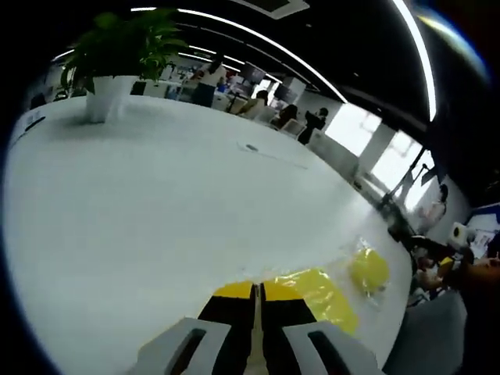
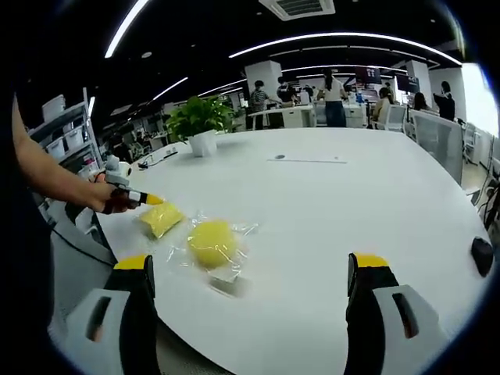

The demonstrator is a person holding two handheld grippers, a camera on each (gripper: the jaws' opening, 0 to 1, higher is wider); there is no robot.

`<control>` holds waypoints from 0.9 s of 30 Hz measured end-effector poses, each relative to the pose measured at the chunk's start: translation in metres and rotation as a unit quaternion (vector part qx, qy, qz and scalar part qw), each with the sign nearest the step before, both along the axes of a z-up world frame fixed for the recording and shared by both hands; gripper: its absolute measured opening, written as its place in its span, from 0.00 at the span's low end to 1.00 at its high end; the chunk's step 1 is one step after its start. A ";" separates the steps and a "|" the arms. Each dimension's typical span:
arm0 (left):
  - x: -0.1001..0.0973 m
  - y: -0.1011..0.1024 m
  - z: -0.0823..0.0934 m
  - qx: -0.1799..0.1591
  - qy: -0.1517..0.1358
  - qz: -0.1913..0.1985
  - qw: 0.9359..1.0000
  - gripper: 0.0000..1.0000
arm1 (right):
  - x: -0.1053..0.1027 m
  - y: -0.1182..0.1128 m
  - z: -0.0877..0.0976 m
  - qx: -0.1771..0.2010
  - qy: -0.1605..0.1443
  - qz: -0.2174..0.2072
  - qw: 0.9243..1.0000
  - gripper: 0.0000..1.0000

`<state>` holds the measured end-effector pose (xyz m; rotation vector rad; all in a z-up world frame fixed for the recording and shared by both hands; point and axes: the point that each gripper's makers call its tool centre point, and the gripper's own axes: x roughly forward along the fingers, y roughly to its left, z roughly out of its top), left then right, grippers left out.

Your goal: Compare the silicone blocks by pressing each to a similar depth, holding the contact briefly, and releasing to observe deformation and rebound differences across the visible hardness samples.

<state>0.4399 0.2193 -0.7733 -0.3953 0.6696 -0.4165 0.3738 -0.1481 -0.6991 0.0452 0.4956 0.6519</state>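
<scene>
A flat yellow silicone block in clear wrap lies on the white table near its edge. My left gripper is shut, with its yellow tips at that block's near left side. A round yellow block in a clear bag lies to its right. In the right gripper view, a hand holds the left gripper with its tip touching the flat block. The round block sits between and ahead of my right gripper, whose jaws stand wide open above the table.
A potted plant stands at the far side of the table. A thin cable or pen lies mid-table. A black object sits at the right edge. People and desks fill the background.
</scene>
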 end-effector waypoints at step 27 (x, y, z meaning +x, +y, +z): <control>-0.077 0.045 0.096 0.091 -0.192 -0.044 0.976 1.00 | -0.003 0.004 0.005 0.005 -0.014 0.008 1.000 0.96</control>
